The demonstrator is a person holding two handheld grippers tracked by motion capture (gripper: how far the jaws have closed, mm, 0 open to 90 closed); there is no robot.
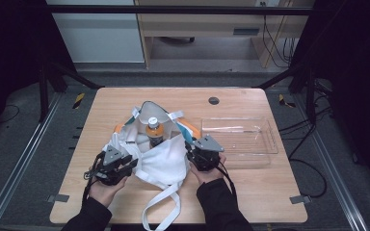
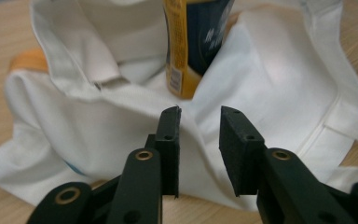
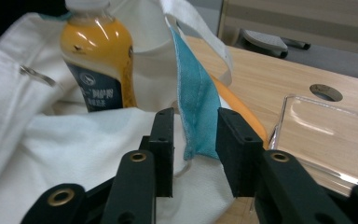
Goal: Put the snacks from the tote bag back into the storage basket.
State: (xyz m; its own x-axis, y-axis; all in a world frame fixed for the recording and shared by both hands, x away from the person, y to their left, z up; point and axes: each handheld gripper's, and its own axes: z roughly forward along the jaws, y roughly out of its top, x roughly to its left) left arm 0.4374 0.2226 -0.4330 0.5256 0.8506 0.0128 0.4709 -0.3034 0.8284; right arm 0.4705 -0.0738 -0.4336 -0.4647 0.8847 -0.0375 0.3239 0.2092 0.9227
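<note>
While the pale wooden table (image 1: pixel 250 192) carries everything, your white cloth tote bag (image 1: pixel 166 161) lies crumpled near its front middle, mouth open toward the far side. To its right sits the clear plastic tray (image 1: pixel 262 144). An orange-juice bottle with a white cap (image 1: pixel 154 131) stands inside the bag. Your left gripper (image 2: pixel 199 123) sits at the bag's left edge, jaws narrowly parted, gripping nothing. Your right gripper (image 3: pixel 195 128) is parted too, the bag's teal seam edge (image 3: pixel 196 116) hanging loose between its jaws.
</note>
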